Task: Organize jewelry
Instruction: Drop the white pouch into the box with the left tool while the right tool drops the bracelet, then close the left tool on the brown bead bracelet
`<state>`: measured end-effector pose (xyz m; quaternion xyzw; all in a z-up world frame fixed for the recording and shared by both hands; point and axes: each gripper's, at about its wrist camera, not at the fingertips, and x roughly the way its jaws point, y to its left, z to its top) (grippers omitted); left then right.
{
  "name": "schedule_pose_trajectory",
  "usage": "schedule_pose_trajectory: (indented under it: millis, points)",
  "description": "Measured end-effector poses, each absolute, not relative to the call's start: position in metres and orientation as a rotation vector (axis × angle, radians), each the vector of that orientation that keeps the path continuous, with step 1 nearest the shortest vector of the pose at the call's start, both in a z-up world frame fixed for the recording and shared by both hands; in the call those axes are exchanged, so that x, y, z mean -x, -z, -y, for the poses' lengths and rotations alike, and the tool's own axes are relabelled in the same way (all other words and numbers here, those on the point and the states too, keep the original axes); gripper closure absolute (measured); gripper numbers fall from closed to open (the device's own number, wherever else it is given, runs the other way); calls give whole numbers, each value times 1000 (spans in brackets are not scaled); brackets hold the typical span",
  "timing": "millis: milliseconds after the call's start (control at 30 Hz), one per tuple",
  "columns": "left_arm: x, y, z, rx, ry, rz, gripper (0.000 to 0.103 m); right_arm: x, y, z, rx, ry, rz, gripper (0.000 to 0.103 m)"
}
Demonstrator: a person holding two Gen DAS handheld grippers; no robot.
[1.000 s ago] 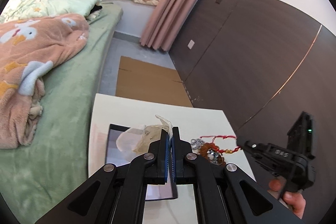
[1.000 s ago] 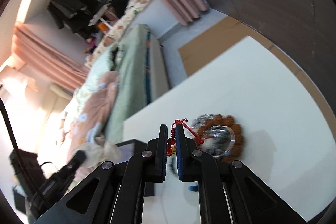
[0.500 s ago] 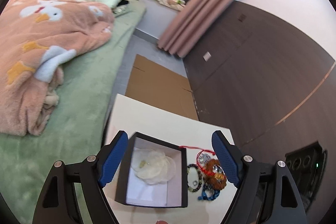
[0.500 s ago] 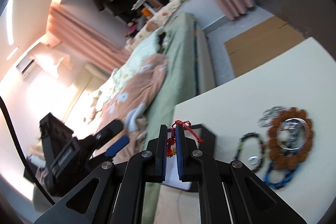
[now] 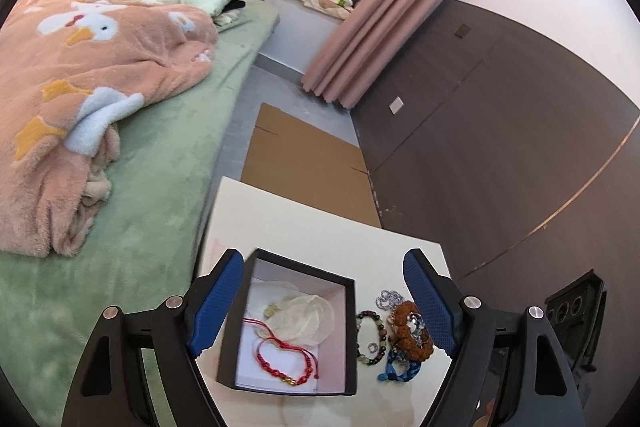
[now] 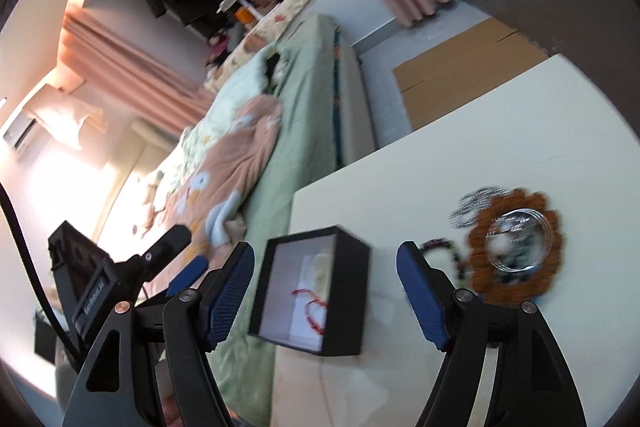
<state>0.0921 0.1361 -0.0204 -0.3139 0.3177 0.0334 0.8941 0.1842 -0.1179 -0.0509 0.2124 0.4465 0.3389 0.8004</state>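
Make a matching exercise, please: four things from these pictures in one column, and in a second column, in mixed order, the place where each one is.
Things:
1. red cord bracelet
2. dark bead bracelet
3. flattened cardboard
4. peach blanket

Places:
A. on the floor beyond the white table
B. on the green bed
C. inside the black box
D. on the table, just right of the box

Pairs: 1-C, 2-D, 3-A, 4-B
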Motion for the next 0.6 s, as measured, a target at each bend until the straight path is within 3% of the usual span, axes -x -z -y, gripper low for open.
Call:
schedule_pose_trajectory:
  millis: [433,600]
  points:
    - [-112,21,-68,491,61,-707,21,-198,54,182,-512,-526,-1014,29]
    - [-118,26,-44,437,114,-725,35,-200,61,198,-526,-481,-1057,29]
